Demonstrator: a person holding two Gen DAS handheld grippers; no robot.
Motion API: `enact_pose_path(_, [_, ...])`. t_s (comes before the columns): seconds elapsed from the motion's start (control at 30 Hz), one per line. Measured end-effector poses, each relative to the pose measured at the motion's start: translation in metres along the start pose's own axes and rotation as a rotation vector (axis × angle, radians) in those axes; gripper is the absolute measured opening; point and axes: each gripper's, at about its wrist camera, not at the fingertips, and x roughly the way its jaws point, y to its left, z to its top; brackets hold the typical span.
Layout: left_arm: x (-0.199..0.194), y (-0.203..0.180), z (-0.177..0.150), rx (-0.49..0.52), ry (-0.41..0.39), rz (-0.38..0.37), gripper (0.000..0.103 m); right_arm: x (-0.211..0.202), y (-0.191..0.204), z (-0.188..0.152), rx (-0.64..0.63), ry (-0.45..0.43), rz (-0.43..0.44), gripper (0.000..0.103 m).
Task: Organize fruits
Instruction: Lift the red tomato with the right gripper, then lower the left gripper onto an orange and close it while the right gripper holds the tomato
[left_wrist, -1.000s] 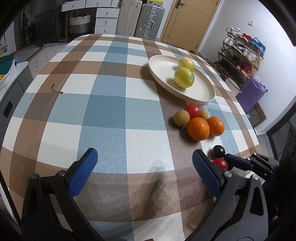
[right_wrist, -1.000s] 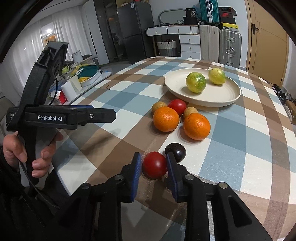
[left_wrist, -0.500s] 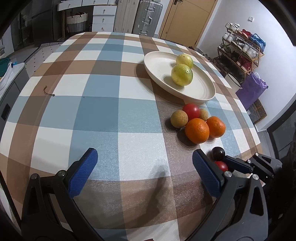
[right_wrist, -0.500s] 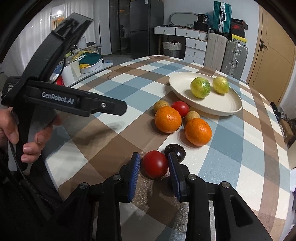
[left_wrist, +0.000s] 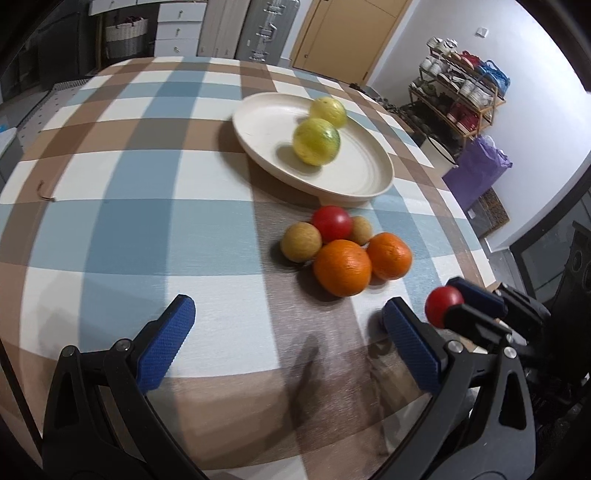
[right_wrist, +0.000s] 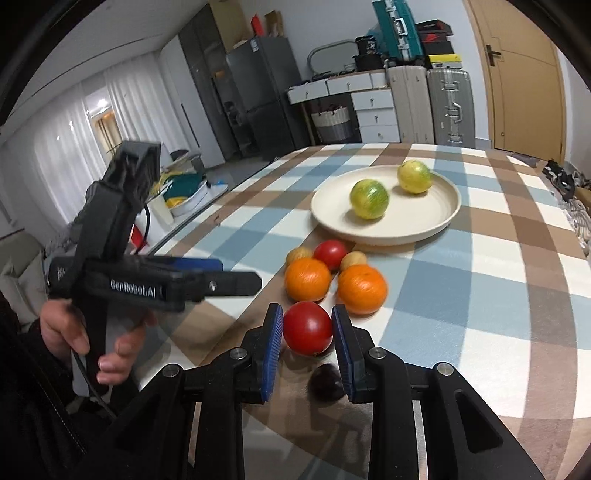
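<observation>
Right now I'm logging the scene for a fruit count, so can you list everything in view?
Plate: one, cream, far part of the table.
Citrus: two, yellow-green, on the plate.
Oranges: two, orange, on the cloth in front of the plate.
Small round fruits: two, tan, in the cluster behind the oranges.
Red fruit on the cloth: one, red, in the cluster between the tan fruits.
Held red fruit: one, between the right fingers.
Dark fruit: one, near black, on the cloth below the held fruit.
Tablecloth: one, blue, brown and white check.
Left gripper: open.
Right gripper: shut on the red fruit.
</observation>
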Motion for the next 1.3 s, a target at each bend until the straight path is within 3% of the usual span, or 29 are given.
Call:
enact_pose_path(0.23, [0.016,-0.014,0.009,0.006,0.016,-0.005,0.100,-0.004,-0.014,0.003,0.026,-0.026,0.006,0.028])
enact_pose_path(0.33, [0.023,-0.018,0.012,0.005,0.026,-0.008,0.094,-0.004,-0.020,0.003,0.039,-0.022,0.006,0.028])
enact_pose_path(0.53, [0.032,-0.025,0.017,-0.006,0.036,-0.025,0.076,-0.009,-0.029,0.001,0.051,-0.029,0.001,0.028])
enact_pose_path(0.8, [0.037,-0.031,0.020,0.002,0.068,-0.059,0.040,-0.011,-0.033,-0.001,0.056,-0.036,0.002,0.028])
enact_pose_path(1.3, [0.031,-0.033,0.017,0.022,0.062,-0.068,0.038,-0.016,-0.031,0.001,0.050,-0.045,0.000,0.028])
